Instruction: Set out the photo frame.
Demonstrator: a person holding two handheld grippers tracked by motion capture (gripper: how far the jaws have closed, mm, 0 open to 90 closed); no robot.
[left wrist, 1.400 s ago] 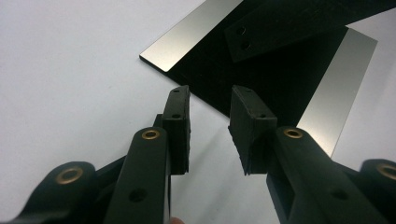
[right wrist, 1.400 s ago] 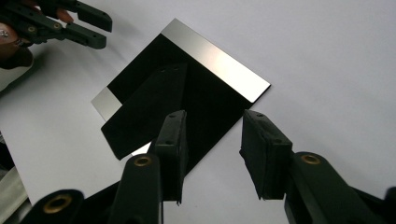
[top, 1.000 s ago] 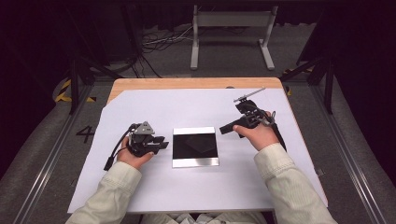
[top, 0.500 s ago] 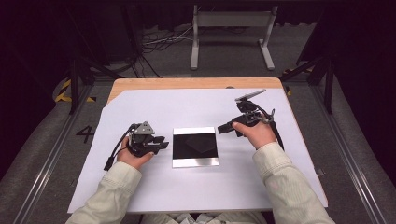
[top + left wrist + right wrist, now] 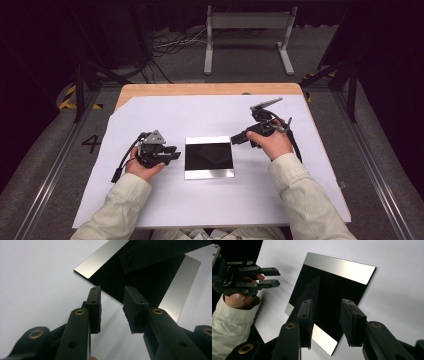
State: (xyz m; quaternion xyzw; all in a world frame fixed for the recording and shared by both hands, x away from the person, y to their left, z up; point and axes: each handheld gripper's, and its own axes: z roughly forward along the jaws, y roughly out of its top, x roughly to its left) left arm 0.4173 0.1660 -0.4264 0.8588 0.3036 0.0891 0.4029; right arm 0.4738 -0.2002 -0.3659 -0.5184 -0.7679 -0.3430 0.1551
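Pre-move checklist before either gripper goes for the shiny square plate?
1. Plate lying flat on the white sheet: ok.
2. Left gripper open, nothing between jaws: ok.
3. Right gripper open, jaws just been closing, nothing between them: ok.
4. Both grippers off the plate: ok; each sits just beside an edge.
5. Plate thick enough to pinch from the side: cannot tell.

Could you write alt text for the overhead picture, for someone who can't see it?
A person's two hands each hold a black claw beside a shiny square plate lying flat on a white sheet. The left claw and right claw stand open, touching nothing.
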